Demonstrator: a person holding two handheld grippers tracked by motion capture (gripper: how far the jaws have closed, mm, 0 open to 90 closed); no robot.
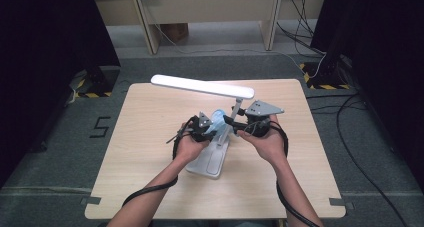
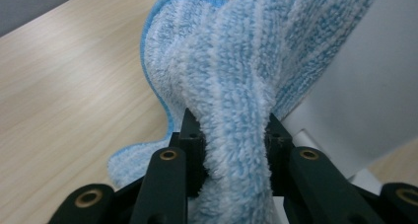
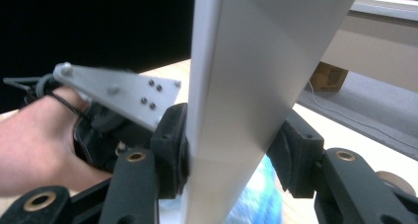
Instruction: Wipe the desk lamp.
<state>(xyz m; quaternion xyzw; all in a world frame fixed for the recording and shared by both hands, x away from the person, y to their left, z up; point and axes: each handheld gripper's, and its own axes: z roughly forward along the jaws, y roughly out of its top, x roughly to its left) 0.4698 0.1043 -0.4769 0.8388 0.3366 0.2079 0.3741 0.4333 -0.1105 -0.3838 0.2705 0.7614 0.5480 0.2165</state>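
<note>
A white desk lamp stands mid-table, with a long head (image 1: 200, 86), a slanted stem (image 3: 236, 86) and a flat base (image 1: 210, 162). My left gripper (image 2: 229, 130) is shut on a fluffy blue-and-white cloth (image 2: 236, 86), which bunches up between its jaws and lies against the lamp's stem (image 2: 355, 95). In the high view the cloth (image 1: 218, 121) sits beside the stem, just left of it. My right gripper (image 3: 229, 152) has come in from the right, and its pads press both sides of the stem. The left gripper's grey plate (image 3: 113, 93) and the hand holding it lie just beyond.
The light wooden table (image 1: 150, 177) has bare room on both sides of the lamp. Black cables trail from both grippers toward the near edge. Dark curtains flank the table, and a cardboard box (image 3: 328, 76) sits on the floor beyond.
</note>
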